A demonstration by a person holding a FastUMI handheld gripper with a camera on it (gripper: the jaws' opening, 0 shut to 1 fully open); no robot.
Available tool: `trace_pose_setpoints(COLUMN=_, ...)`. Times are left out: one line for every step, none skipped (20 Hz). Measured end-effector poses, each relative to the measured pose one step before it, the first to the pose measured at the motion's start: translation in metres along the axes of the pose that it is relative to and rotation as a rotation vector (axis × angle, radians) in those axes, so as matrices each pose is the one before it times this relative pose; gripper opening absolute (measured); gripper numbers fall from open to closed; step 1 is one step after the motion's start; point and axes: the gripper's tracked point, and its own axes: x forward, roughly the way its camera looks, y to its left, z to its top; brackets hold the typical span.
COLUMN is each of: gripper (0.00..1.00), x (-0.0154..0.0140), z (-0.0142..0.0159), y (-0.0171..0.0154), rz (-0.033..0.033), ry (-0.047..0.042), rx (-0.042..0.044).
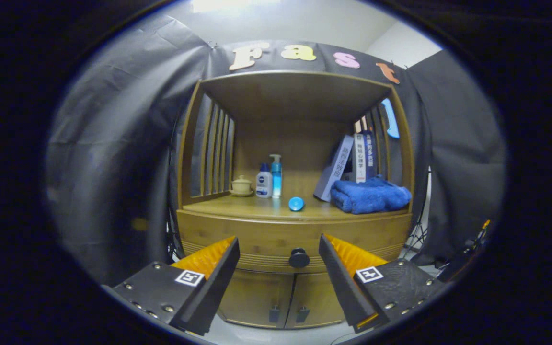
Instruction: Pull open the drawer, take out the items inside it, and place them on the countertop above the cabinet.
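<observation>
The gripper (278, 266) is held with fingers spread wide, nothing between them but air. The drawer (257, 242) is seen shut, its dark round knob (299, 258) centred in the gap just beyond the fingertips. On the worktop (237, 207) above: a small blue cap (296, 203), two bottles (270, 179), a lidded cup (241, 185), a folded blue towel (369, 195) (books (348, 165) leaning behind it). Two cabinet doors (281, 299) are noted below.

The honey-brown wooden cabinet (295, 230) has a smooth satin finish; its worktop (257, 207) faintly mirrors the translucent blue plastic pump bottle (276, 176). At the right, the blue towel (369, 195) is fluffy cloth. The round black drawer knob (299, 258) looks matt.
</observation>
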Motion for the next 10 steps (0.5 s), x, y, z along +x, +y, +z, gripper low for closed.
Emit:
trace_pose_setpoints(gripper=0.99, x=-0.01382, z=0.00663, y=-0.00176, rz=-0.01115, ry=0.01352, rx=0.05430)
trace_pose_setpoints(gripper=0.99, x=-0.01214, z=0.00479, y=-0.00695, rz=-0.01975, ry=0.01535, rx=0.03270)
trace_pose_setpoints(gripper=0.99, x=-0.01217, z=0.00249, y=-0.00604, rz=-0.01293, ry=0.01751, rx=0.00643)
trace_pose_setpoints(gripper=0.99, x=-0.01209, z=0.00298, y=0.00045, rz=0.00679, ry=0.01032, rx=-0.01055)
trace_pose_setpoints(gripper=0.99, x=-0.00776, z=0.00755, y=0.00094, rz=0.00976, ry=-0.01460, rx=-0.00974)
trace_pose_setpoints(gripper=0.99, x=-0.00592, z=0.00940, y=-0.00131, rz=-0.01365, ry=-0.01296, rx=0.00511)
trace_pose_setpoints(gripper=0.99, x=-0.00884, z=0.00640, y=-0.00648, rz=-0.02495, ry=-0.00414, rx=-0.01084)
trace_pose_setpoints(gripper=0.99, x=-0.00692, z=0.00421, y=-0.00551, rz=-0.02427, ry=0.00952, rx=-0.02761)
trace_pose_setpoints(gripper=0.99, x=-0.00693, z=0.00373, y=-0.00587, rz=-0.02589, ry=0.01338, rx=-0.03546)
trace_pose_setpoints(gripper=0.99, x=-0.00210, z=0.00655, y=-0.00696, rz=-0.01970, ry=0.01215, rx=-0.01938)
